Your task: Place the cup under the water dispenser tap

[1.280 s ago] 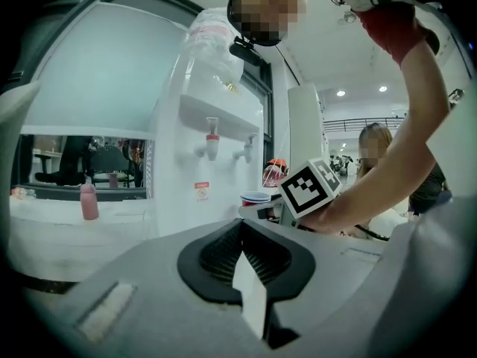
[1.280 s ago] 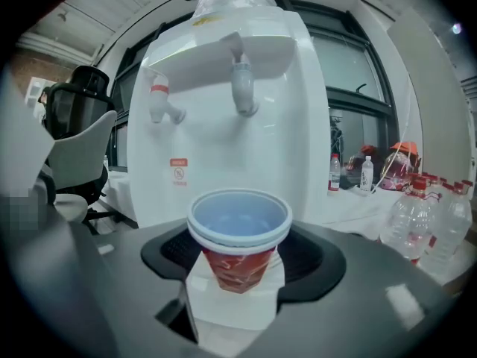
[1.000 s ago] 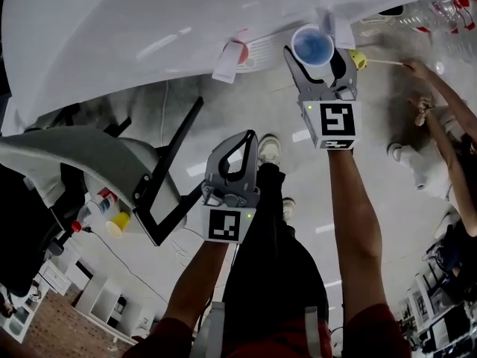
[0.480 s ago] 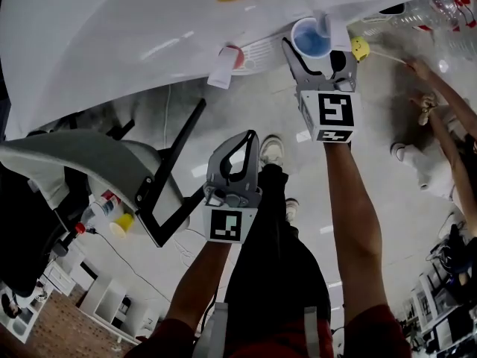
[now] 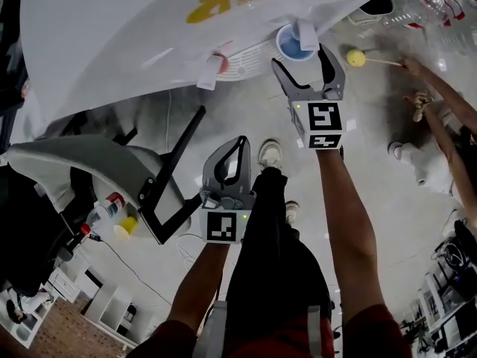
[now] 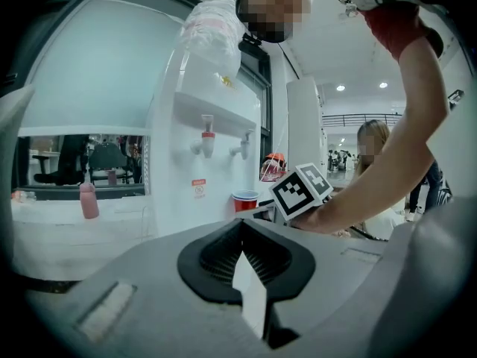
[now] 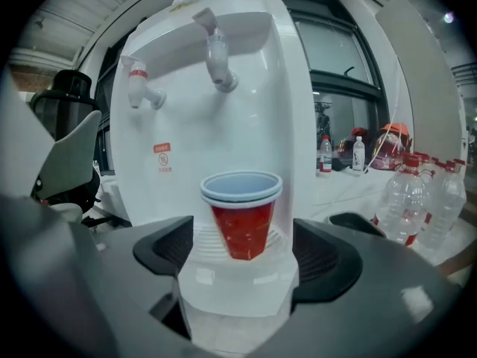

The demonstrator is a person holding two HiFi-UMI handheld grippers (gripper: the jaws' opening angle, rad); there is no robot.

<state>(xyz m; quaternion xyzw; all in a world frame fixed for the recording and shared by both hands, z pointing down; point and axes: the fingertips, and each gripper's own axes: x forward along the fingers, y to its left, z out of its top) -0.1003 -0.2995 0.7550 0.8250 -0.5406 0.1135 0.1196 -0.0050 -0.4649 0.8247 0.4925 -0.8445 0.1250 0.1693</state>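
A red cup [image 7: 241,215] with a blue inside [image 5: 296,43] stands upright on the drip tray [image 7: 238,274] of the white water dispenser [image 7: 223,125], below its pale tap [image 7: 216,51]. A red tap [image 7: 138,80] is to the left of that. My right gripper [image 7: 246,253] is open. Its jaws have just been opening and stand on either side of the cup, clear of its wall. In the head view the right gripper [image 5: 305,60] sits just short of the cup. My left gripper [image 5: 229,164] hangs lower and nearer, shut on nothing. The left gripper view also shows the cup [image 6: 244,201].
Several clear water bottles [image 7: 417,200] stand right of the dispenser. A grey chair [image 5: 89,162] with a black frame is at the left. Another person's arm [image 5: 440,99] holds a stick with a yellow ball [image 5: 356,57] at the right. A pink bottle [image 6: 89,200] stands on a ledge.
The right gripper's jaws have spread apart and let go of the cup, which now stands on the drip tray just beyond the jaw tips. The left gripper has stayed put.
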